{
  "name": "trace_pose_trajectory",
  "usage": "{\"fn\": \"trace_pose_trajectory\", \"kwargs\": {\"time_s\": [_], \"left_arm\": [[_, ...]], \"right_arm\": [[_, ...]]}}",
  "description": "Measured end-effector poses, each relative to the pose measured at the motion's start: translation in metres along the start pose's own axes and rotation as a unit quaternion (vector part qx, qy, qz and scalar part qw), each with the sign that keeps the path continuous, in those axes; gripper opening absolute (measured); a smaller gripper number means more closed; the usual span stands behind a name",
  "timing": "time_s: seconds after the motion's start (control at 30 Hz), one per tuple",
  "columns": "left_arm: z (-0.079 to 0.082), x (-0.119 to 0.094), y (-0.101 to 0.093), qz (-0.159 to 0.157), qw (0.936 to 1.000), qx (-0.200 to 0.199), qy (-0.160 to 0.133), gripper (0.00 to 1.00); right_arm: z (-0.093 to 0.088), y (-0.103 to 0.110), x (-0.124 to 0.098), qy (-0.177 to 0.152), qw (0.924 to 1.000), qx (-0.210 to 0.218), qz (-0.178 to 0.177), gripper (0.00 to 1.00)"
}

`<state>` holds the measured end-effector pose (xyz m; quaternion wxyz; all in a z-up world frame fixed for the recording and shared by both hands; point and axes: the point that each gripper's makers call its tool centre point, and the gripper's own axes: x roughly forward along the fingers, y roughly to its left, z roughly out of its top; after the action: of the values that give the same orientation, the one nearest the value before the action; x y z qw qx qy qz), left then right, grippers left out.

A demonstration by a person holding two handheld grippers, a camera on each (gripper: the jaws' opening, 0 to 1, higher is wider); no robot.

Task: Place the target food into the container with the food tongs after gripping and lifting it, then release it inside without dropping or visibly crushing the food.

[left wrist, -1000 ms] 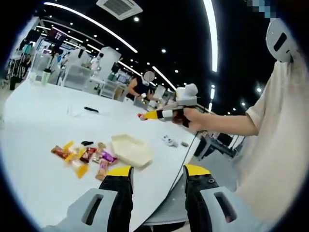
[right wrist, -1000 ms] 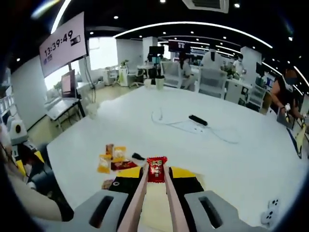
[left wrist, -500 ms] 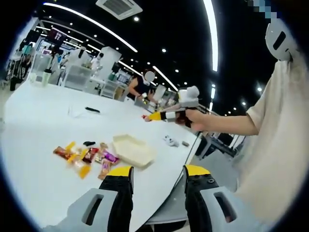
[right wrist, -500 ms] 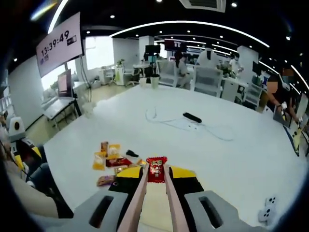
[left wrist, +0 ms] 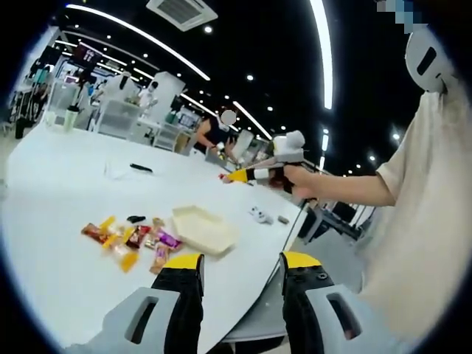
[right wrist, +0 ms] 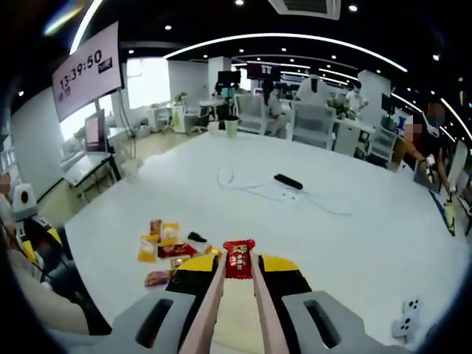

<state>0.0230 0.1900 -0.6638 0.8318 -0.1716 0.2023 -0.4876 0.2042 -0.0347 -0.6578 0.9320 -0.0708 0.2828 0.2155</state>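
At lower centre of the right gripper view, the red snack packet (right wrist: 238, 259) sits pinched between the food tongs (right wrist: 234, 302), which the right gripper (right wrist: 237, 274) squeezes closed. Grip and lift appear complete; transfer and release into the cream container (left wrist: 202, 229) remain. Left gripper (left wrist: 240, 265) jaws stand apart, holding nothing.

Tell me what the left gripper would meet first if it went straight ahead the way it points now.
Probably the near edge of the white table, close to the pale tray. The left gripper is open and held above the table, so depth is hard to judge.
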Motion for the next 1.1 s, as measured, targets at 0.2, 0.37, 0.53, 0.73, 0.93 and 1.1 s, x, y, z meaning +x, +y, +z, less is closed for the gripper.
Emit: {"fn": "trace_pose_trajectory", "kwargs": {"time_s": [0.2,0.37,0.53,0.73,0.93,1.1], "left_arm": [[-0.0016,-0.0017,0.0002,0.001,1.0000,-0.002,-0.002,0.40],[-0.0028,-0.0022,0.0006,0.001,1.0000,-0.003,-0.003,0.40],[-0.0019,-0.0031,0.0016,0.002,1.0000,-0.004,-0.006,0.40],[-0.0019,-0.0028,0.0026,0.002,1.0000,-0.005,-0.006,0.40],[-0.0018,-0.0023,0.0039,0.001,1.0000,-0.007,-0.007,0.40],[-0.0020,-0.0027,0.0059,0.001,0.9999,-0.009,-0.007,0.40]], "right_arm": [[0.0010,-0.0018,-0.0001,-0.001,1.0000,0.001,-0.002,0.20],[0.0010,-0.0019,0.0004,0.000,1.0000,0.000,-0.003,0.20],[0.0018,-0.0016,0.0010,0.001,1.0000,-0.002,-0.003,0.21],[0.0051,-0.0019,0.0018,-0.001,1.0000,-0.004,-0.004,0.21],[0.0066,-0.0012,0.0032,-0.001,1.0000,0.000,-0.003,0.23],[0.0064,0.0047,0.0069,-0.002,0.9999,0.015,0.007,0.25]]}}
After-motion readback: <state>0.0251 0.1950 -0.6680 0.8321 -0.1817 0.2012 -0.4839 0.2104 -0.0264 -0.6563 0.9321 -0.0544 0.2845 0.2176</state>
